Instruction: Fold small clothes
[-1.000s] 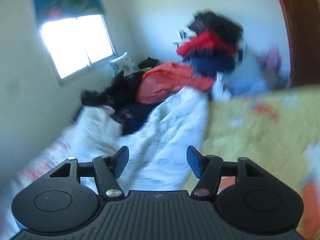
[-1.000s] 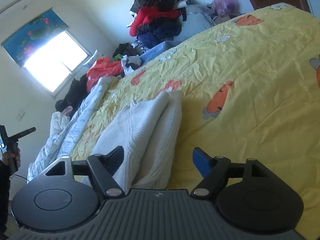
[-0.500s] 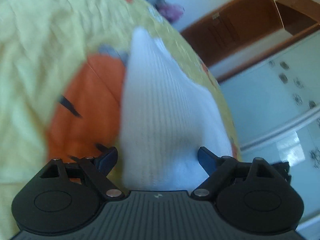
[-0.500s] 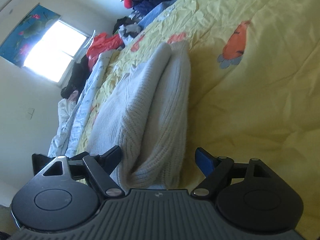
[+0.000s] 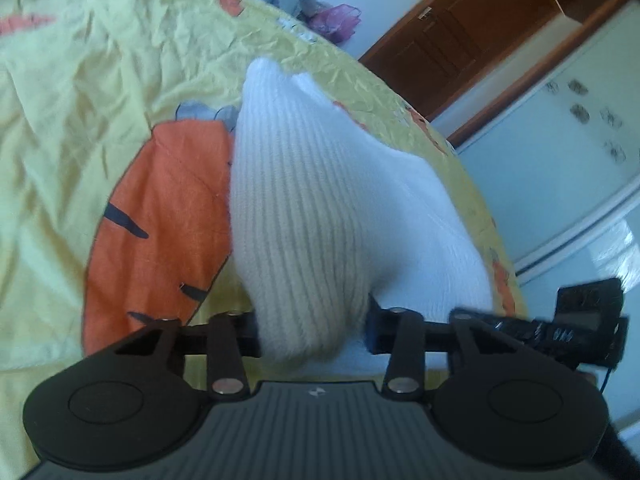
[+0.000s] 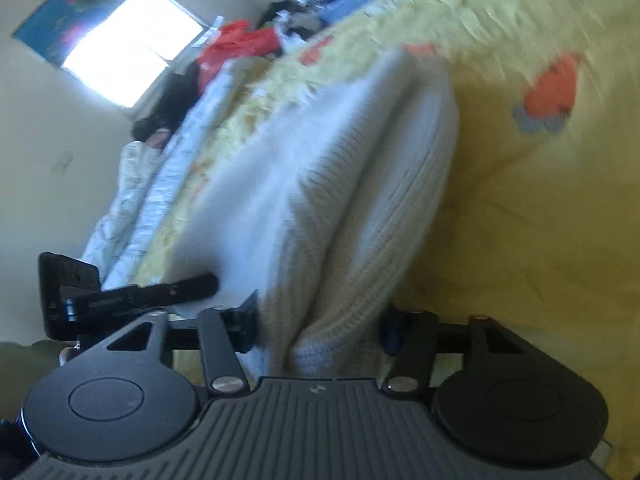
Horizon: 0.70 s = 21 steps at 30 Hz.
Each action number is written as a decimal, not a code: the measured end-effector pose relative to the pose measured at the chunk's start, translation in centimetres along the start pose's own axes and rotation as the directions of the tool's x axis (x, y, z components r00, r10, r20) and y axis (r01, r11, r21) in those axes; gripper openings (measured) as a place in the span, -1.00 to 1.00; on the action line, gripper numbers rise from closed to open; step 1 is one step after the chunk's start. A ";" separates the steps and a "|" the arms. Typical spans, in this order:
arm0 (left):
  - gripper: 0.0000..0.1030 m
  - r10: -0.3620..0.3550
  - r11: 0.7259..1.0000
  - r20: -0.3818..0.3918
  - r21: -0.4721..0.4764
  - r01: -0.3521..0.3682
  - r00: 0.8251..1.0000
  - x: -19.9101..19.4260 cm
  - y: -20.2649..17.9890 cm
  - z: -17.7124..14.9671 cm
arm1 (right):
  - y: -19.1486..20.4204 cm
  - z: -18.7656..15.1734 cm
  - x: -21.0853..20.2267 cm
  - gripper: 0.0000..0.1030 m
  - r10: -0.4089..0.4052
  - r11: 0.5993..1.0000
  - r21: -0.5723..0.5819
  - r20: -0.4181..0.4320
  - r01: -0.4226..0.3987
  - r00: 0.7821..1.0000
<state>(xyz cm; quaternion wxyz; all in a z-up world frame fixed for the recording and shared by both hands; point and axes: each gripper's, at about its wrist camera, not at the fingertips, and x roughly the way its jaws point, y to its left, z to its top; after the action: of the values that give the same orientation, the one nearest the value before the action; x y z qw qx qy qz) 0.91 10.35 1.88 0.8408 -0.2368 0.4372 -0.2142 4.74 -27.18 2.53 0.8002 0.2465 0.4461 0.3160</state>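
Both hand-held grippers clamp the near edge of one folded, cream-white ribbed knit garment [image 5: 320, 208] that lies on a crumpled yellow bedsheet with orange cartoon prints [image 5: 80, 80]. On the left wrist view, the left gripper [image 5: 314, 326] has its black fingers [image 5: 244, 330] pressed into the bunched knit from either side, with the fabric bulging out between them. On the right wrist view, the right gripper [image 6: 320, 326] pinches the thick stacked layers of the same garment [image 6: 340, 184] in the same way, its blue-padded finger partly buried in the knit; this view is blurred. Each camera catches the other tool just beside it at the garment's edge: the right gripper [image 5: 560, 326] at the right of the left view, the left gripper [image 6: 120, 298] at the left of the right view. A heap of red, dark and blue clothes [image 6: 256, 40] sits at the far side of the bed below a bright window [image 6: 128, 40].
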 end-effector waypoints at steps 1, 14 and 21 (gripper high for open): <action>-0.24 -0.007 1.000 -0.004 0.025 0.007 1.000 -0.8 -0.5 -0.3 | 0.3 -0.1 -0.9 0.02 0.026 1.000 -0.005 0.002 -0.026 1.000; 0.68 0.180 0.909 0.188 0.343 -0.236 0.966 -6.6 -4.6 0.6 | 0.7 1.7 -5.5 0.42 -0.123 0.988 -0.079 0.145 0.136 0.982; 0.68 0.220 0.803 0.227 0.511 -0.309 0.949 0.1 -9.3 -0.7 | -0.3 8.8 0.7 0.22 -0.148 0.987 -0.049 0.141 0.156 0.979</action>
<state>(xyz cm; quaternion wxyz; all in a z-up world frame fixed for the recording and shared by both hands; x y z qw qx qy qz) -1.05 2.71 6.87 0.9262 0.0569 0.3208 -0.1896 12.78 -27.85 6.21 0.8578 0.2086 0.3979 0.2496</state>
